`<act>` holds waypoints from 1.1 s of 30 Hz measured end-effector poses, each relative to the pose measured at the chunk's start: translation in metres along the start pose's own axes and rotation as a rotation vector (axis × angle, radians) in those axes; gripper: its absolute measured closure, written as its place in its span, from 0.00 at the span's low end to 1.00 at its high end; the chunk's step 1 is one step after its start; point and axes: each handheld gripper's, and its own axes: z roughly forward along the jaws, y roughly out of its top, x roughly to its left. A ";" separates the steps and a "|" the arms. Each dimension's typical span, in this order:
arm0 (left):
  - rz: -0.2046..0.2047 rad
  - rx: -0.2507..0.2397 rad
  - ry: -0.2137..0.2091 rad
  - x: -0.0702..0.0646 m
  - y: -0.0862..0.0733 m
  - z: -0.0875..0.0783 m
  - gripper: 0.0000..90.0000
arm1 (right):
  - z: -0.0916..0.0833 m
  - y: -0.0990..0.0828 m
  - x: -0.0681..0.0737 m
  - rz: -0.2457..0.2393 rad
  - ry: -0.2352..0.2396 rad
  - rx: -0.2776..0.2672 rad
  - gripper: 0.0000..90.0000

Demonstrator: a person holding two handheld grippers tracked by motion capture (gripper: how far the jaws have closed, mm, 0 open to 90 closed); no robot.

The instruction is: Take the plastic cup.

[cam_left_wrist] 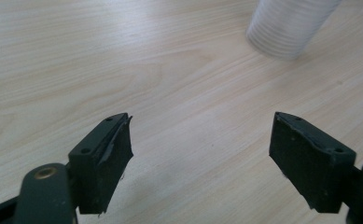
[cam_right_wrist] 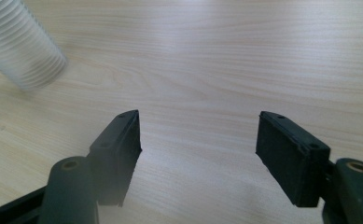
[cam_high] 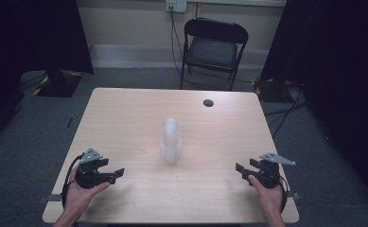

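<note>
Two claws, the left claw and right claw, are held spread and empty near the surface's front corners; the central stack of cups should be approached squarely, pinched gently.

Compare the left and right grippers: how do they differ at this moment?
The left gripper sits near the table's left edge, jaws pointing right toward the cup stack; the right gripper sits near the right edge, jaws pointing left. Both are open, empty, hand-held and apart from the stack.
</note>
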 end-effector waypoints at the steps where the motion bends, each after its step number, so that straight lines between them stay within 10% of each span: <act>1: 0.000 -0.001 -0.006 0.000 0.001 0.000 0.22 | 0.000 0.000 0.000 -0.001 0.003 0.002 0.35; 33: 0.133 -0.050 -0.122 -0.040 0.041 0.005 0.29 | 0.005 -0.002 0.012 -0.044 0.056 0.011 0.35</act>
